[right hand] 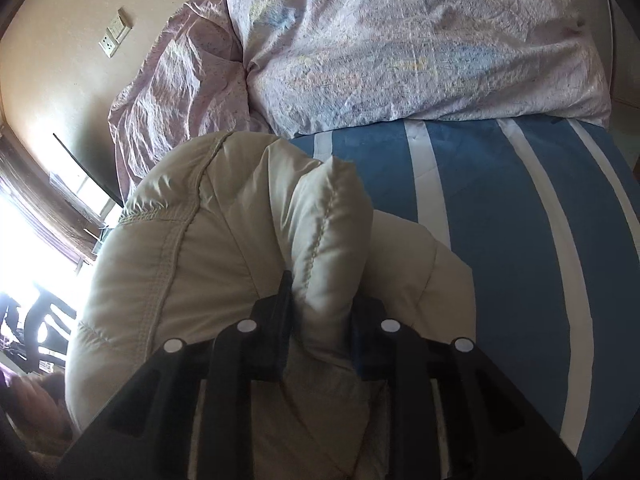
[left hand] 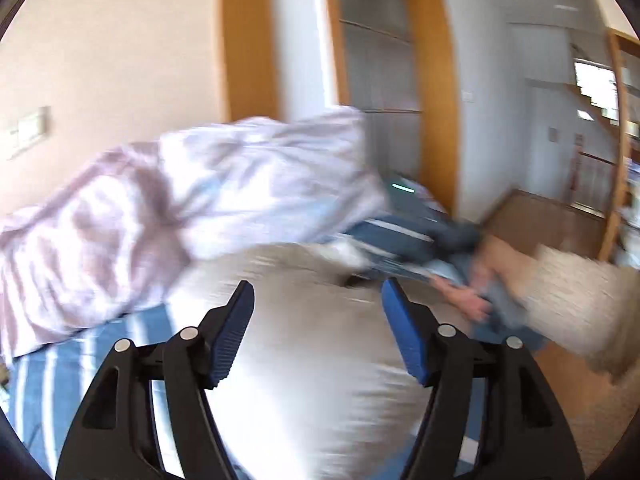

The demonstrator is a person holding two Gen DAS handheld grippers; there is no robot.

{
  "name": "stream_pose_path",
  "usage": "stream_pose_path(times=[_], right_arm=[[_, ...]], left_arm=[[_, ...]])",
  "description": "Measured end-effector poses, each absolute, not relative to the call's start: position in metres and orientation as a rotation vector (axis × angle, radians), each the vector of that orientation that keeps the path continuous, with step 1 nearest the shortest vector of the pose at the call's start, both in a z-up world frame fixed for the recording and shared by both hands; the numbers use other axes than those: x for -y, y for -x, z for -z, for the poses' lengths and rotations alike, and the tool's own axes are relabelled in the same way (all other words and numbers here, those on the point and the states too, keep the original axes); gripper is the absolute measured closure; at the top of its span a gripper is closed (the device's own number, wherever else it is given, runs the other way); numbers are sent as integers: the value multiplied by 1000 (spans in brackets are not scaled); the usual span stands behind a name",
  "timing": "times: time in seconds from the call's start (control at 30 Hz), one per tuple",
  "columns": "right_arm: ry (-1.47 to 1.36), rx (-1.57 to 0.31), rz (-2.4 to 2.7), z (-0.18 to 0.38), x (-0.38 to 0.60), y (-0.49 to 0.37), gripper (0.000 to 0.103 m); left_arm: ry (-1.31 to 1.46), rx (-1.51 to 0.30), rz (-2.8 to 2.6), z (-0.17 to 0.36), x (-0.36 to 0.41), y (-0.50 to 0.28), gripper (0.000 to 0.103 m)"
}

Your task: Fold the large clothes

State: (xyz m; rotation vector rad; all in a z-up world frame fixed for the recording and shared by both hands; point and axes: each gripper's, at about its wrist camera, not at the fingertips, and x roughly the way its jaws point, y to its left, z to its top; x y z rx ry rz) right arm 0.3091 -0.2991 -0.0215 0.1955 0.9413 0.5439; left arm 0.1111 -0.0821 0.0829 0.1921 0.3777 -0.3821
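Fold underway: my right gripper [right hand: 320,300] pinches a puffy cream jacket [right hand: 192,240] ridge; my left gripper [left hand: 318,320] hovers over it, empty and half-open, and should grab the matching edge squarely.

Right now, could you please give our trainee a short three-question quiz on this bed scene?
1. True or false: the right gripper is shut on a fold of the cream puffer jacket.
2. What stands between the left gripper's jaws? A) nothing B) a pillow C) a sleeve
3. What pattern has the sheet under the jacket?

Key: 1 true; 2 A; 3 blue with white stripes.
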Motion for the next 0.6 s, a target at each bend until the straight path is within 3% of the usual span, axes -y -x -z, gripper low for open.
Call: stream_pose_path(times=[0.2, 0.27, 0.37, 0.6], right_arm=[[-168, -835, -496, 32, 297, -294, 75], [-187, -830, -465, 25, 302, -292, 64], [-179, -782, -421, 4, 305, -282, 58], [-85, -571, -382, -57, 291, -256, 58]], left_arm=[[-62, -509, 265, -75, 41, -190, 35], [-34, -548, 264, -71, 36, -215, 35], [-46, -585, 242, -57, 46, -227, 35], [-62, -599, 244, -31, 56, -235, 35]])
